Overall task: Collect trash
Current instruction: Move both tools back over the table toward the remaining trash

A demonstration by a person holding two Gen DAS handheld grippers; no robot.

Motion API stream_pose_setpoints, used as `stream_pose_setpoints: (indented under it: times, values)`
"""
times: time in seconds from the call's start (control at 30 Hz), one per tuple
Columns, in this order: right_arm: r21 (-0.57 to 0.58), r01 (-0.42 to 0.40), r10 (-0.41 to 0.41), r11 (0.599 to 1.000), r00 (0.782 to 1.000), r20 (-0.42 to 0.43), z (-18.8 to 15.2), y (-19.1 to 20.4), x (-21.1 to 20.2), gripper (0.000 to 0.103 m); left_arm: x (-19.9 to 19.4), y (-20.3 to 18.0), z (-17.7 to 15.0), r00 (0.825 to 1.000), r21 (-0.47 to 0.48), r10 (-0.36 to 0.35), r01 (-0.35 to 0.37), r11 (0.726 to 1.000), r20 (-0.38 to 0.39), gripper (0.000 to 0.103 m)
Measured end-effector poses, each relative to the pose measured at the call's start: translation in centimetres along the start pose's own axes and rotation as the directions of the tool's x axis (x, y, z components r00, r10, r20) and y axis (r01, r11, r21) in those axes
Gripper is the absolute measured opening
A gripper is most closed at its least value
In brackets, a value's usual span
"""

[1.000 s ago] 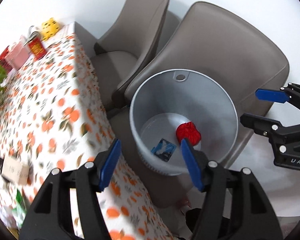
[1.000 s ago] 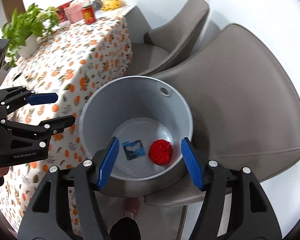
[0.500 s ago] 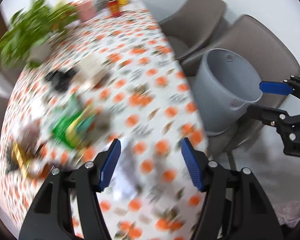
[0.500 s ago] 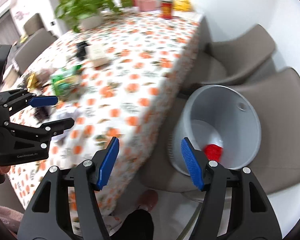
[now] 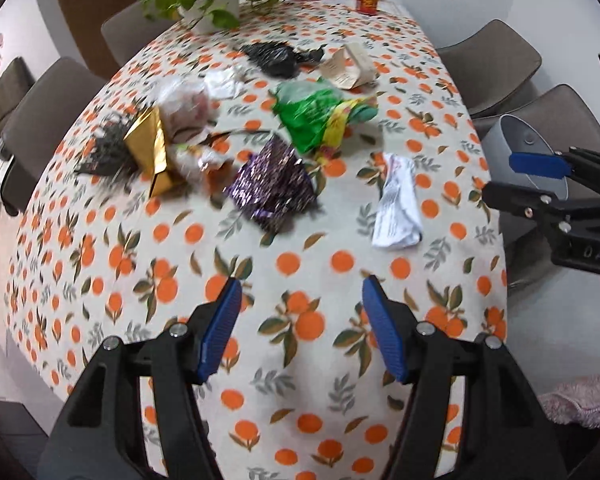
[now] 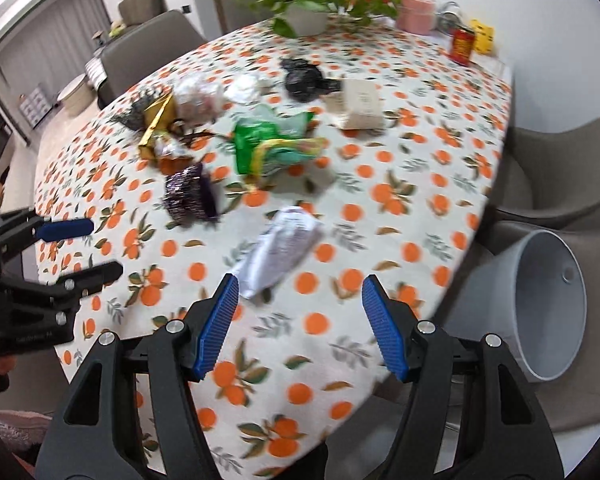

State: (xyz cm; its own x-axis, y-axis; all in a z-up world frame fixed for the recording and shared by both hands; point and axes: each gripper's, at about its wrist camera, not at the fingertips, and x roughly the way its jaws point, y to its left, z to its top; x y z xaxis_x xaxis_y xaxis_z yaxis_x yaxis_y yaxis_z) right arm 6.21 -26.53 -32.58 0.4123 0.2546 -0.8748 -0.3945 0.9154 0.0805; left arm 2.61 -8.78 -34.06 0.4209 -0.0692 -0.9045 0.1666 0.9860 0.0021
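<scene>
Right wrist view puts the crumpled white paper (image 6: 282, 250) just ahead of your right gripper (image 6: 296, 322), a little left of centre between the spread blue pads (image 6: 216, 326); its long axis slants from near-left to far-right, so it lies askew to the gap rather than square across it; both pads are wide apart and hold nothing. From the left wrist view the same paper (image 5: 398, 202) sits ahead and to the right of your left gripper (image 5: 302, 330), whose fingers are likewise spread and empty, with bare tablecloth (image 5: 180, 272) between; I judge your right hand the nearer. The grey bin (image 6: 548, 308) stands off the table's right edge, on a chair (image 6: 580, 408); the purple wrapper (image 6: 190, 194), green bag (image 6: 268, 142) and gold packet (image 5: 150, 152) lie farther in; turn your wrist to cross the paper's narrow width before you close.
</scene>
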Motion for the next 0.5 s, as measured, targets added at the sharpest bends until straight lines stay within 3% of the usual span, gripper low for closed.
stream_pose_setpoints:
  times: [0.2, 0.5]
  values:
    - [-0.011, -0.008, 0.007, 1.000, 0.999, -0.033, 0.4, 1.6, 2.1, 0.062, 0.5, 0.9, -1.7, 1.000, -0.040, -0.001, 0.000, 0.999, -0.019, 0.063]
    - [0.036, 0.008, -0.006, 0.999, 0.998, -0.066, 0.7, 1.2, 5.0, 0.062, 2.3, 2.6, -1.6, 0.999, -0.094, 0.016, -0.019, 0.995, -0.030, 0.063]
